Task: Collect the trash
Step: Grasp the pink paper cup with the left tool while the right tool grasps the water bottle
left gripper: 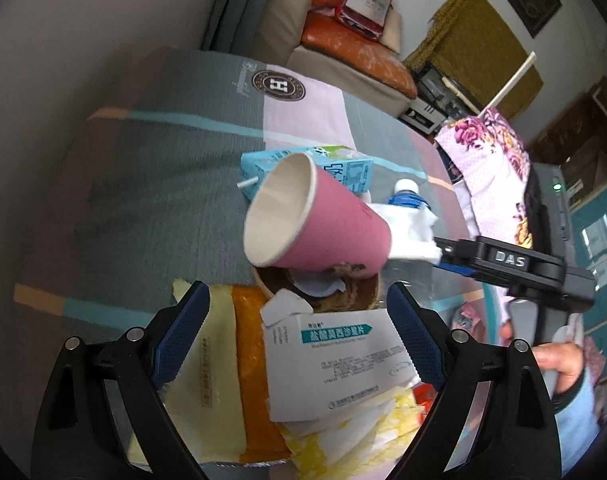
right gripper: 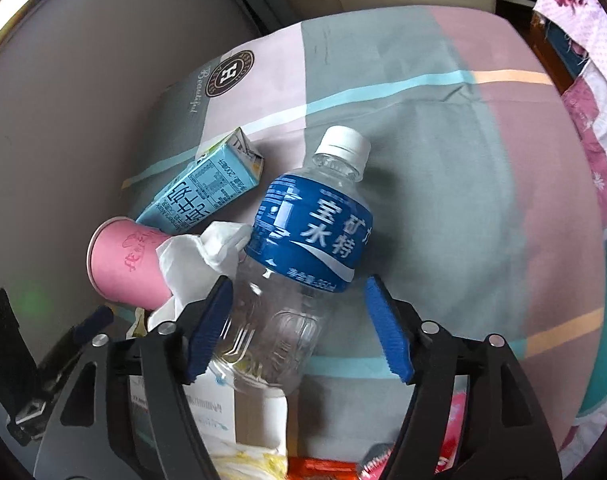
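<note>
At the centre of the right wrist view, the clear water bottle (right gripper: pixel 299 240) lies on the checked bedsheet (right gripper: pixel 443 128) between the right gripper (right gripper: pixel 299 332) fingers, which stand apart, the right one clear of it. Left gripper (left gripper: pixel 299 340) fingers spread wide over a torn medicine box (left gripper: pixel 335 364), below the tipped pink paper cup (left gripper: pixel 315 216) and milk carton (left gripper: pixel 343 166).
</note>
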`<control>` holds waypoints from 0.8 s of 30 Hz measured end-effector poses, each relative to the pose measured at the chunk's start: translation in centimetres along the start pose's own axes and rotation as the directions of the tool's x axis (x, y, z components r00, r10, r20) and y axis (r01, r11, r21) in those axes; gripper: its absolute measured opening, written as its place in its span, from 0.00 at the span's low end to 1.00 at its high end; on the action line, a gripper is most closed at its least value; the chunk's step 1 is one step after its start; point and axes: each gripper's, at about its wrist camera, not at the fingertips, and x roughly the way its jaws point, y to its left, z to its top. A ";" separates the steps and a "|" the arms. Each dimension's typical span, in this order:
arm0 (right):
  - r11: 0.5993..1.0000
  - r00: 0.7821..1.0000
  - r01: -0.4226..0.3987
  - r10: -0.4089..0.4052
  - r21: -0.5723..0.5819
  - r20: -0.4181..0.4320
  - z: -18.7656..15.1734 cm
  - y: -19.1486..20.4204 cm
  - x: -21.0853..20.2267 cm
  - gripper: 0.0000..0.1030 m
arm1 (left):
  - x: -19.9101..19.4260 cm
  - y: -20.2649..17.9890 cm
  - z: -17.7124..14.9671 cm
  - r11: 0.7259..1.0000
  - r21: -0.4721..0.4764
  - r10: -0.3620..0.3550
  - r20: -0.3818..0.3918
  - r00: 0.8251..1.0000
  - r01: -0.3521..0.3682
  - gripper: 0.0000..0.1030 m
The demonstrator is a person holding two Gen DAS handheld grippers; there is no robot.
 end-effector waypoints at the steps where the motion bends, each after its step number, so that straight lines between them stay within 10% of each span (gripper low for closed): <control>1: 1.000 1.000 -0.014 0.014 0.004 -0.003 0.0 0.0 0.3 0.64 | 0.0 0.1 -0.1 1.000 -0.017 -0.006 -0.002 1.000 0.006 0.88; 8: 0.992 0.994 -0.107 0.109 0.060 -0.025 0.1 -0.8 1.9 0.59 | 0.4 -1.2 -0.4 1.000 0.007 0.028 -0.006 1.000 -0.028 0.88; 24: 0.997 0.997 -0.034 0.030 0.067 0.065 -2.3 -4.9 -3.8 0.59 | 0.5 -1.7 4.1 0.985 0.126 0.112 0.048 0.992 -0.118 0.78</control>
